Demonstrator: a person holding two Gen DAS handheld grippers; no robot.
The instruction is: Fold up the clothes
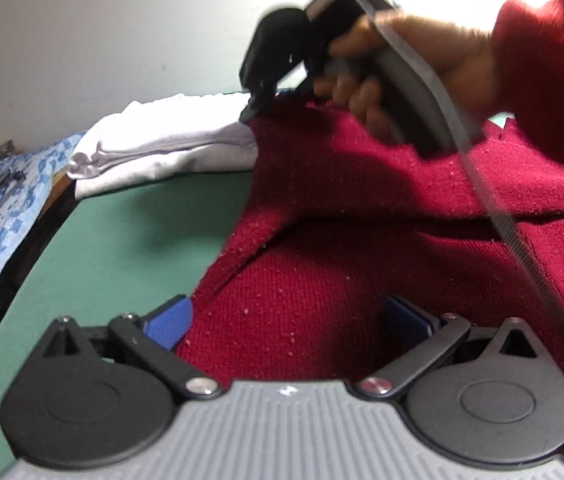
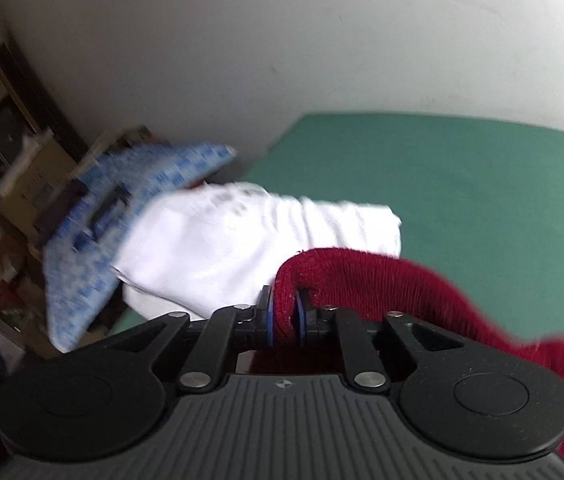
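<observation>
**Red sweater pinched by right claw, left claw spread over it**

The red knit sweater (image 1: 361, 240) lies spread on the green tabletop (image 1: 130, 240), covering its right part in the left wrist view; a flap of it is folded over its own body, leaving a slanted edge toward the bare green. The left claw (image 1: 285, 320) hangs low over the near part of the sweater with its blue pads (image 1: 170, 322) spread wide apart; one pad sits at the sweater's left edge, the other over the knit; whether they touch the fabric I cannot tell. The right claw (image 2: 285, 316) is pinching a rolled edge of the sweater between its blue pads, which press on the knit from both sides; the person's hand (image 1: 397, 76), in a red sleeve (image 1: 549, 72), grips its handle above the far side of the sweater. Just beside the sweater's far left edge lies a folded white garment (image 1: 162, 148); beyond that, off the tabletop, a blue-patterned cloth (image 1: 6, 208).
</observation>
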